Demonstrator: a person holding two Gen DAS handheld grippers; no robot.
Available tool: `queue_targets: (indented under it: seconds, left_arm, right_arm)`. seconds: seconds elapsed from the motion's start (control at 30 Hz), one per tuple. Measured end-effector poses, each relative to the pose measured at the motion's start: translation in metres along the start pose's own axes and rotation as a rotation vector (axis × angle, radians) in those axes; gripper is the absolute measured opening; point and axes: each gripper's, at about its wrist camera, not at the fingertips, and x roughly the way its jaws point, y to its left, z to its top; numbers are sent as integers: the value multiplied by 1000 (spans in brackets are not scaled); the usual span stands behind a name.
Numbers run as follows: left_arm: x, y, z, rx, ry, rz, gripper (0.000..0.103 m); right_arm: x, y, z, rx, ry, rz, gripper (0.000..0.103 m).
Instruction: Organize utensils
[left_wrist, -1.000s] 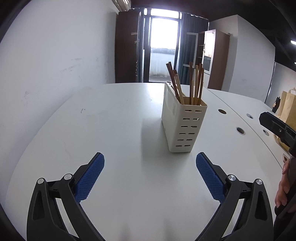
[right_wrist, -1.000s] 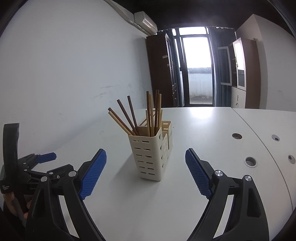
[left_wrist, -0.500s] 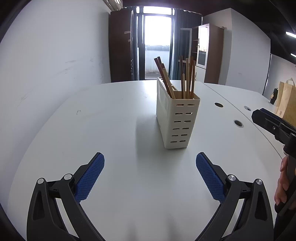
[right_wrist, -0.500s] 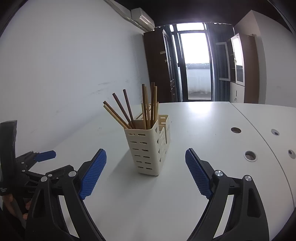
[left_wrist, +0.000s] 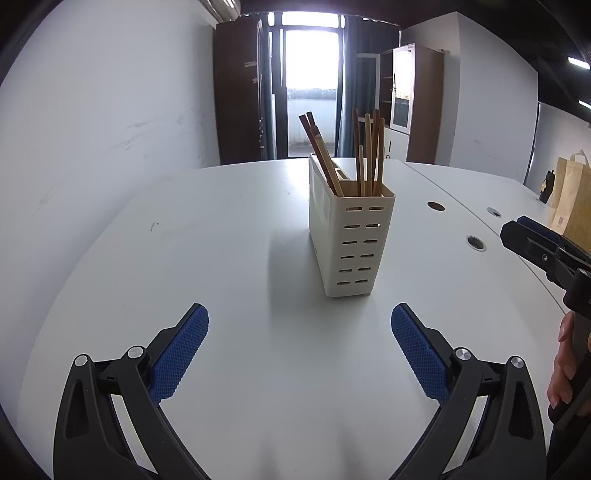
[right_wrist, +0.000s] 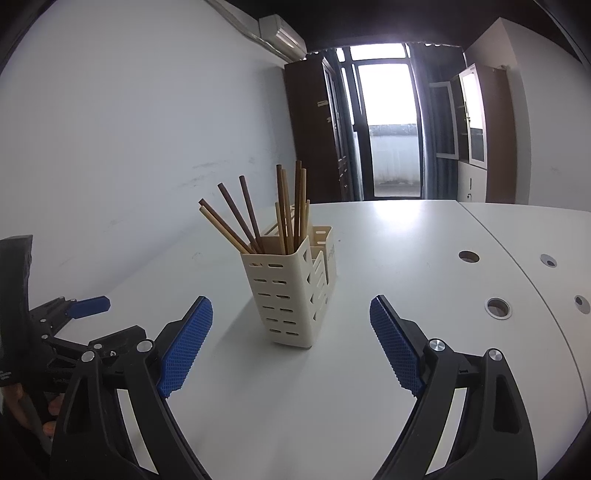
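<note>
A cream slotted utensil holder stands upright on the white table; it also shows in the right wrist view. Several wooden chopsticks stand in its near compartment, some leaning left. My left gripper is open and empty, a short way in front of the holder. My right gripper is open and empty, near the holder's front. Each gripper shows at the edge of the other's view: the right one and the left one.
Round cable holes sit in the table to the right. Brown paper bags stand at the far right. A white wall runs along the table's left side. Dark cabinets and a bright door stand beyond the table.
Both cameras have tilted downward slightly, so the holder sits lower in the left view and higher in the right. Both grippers stay open and empty.
</note>
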Motion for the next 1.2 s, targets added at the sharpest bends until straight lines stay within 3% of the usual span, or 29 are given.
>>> queue_targets:
  seconds: [1.2]
  left_arm:
    - [6, -10, -5, -5, 26, 50, 97]
  right_arm:
    - [6, -22, -8, 53, 7, 42, 87]
